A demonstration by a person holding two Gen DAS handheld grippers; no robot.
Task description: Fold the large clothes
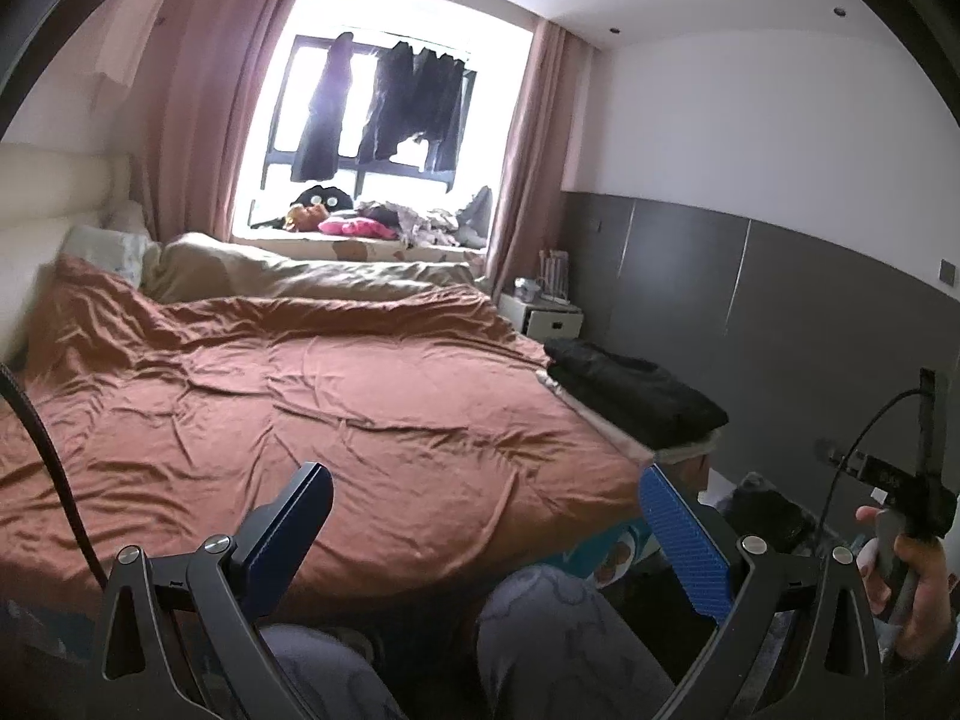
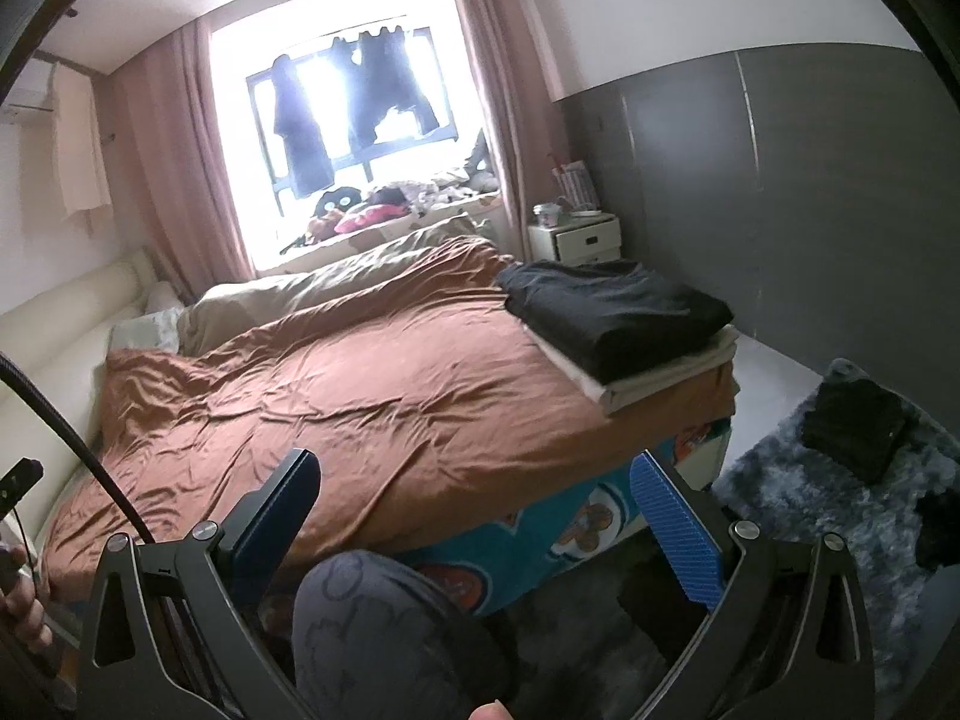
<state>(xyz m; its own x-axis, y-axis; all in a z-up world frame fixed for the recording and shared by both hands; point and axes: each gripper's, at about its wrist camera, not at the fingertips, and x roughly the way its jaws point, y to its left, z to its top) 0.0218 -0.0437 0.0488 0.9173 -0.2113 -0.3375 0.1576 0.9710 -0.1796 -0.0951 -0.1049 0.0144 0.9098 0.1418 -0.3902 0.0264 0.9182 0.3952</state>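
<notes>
I have both hand-held grippers, left (image 1: 486, 495) and right (image 2: 474, 483), spread wide and holding nothing. The folded black garment (image 2: 618, 312) sits ahead and right of them on the bed's (image 2: 336, 384) corner. I'd judge the next piece must be fetched and spread flat on the duvet. Only the right view shows another dark garment (image 2: 855, 426) on the rug (image 2: 780, 492)

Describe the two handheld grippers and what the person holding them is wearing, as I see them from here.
Both the left gripper and the right gripper have black metal linkage arms with silver pivot bolts and blue finger pads, the right-hand pad ribbed. A black cable curves along each view's left edge. The person wears grey patterned trousers.
</notes>
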